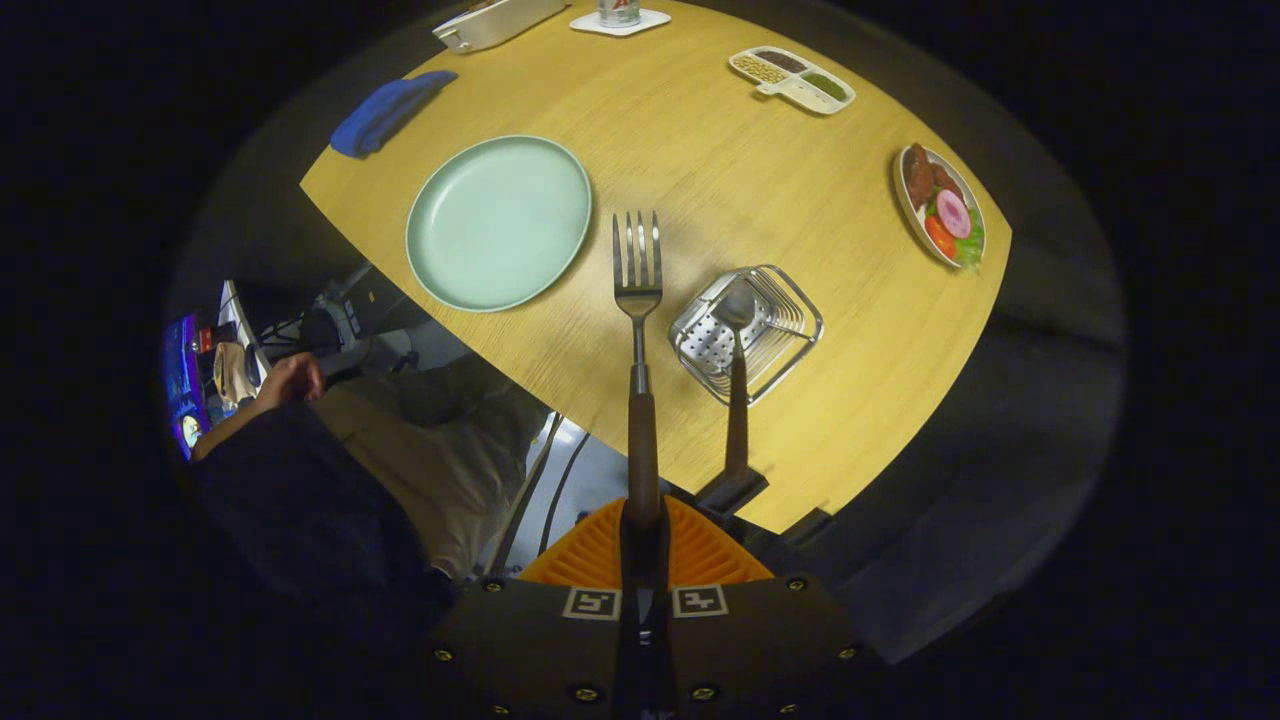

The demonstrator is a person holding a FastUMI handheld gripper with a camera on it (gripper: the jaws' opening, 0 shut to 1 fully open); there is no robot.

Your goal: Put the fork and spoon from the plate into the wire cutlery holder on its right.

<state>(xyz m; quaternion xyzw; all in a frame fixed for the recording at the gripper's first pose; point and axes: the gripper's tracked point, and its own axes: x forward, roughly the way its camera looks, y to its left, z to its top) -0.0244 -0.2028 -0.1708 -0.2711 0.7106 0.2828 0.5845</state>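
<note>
Gripper view looks steeply down from well above the round table (720, 190), forward along the fingers (600, 550) (fisheye, plate (498, 222) beyond them).

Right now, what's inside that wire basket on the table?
A spoon stands in the wire cutlery holder, bowl down on its perforated base. The hand-held gripper holds the fork above the table.

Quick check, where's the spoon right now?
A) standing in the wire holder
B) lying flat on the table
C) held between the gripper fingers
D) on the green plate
A: the spoon stands in the wire holder, bowl down, while the gripper is shut on the fork; the green plate is bare.
</note>
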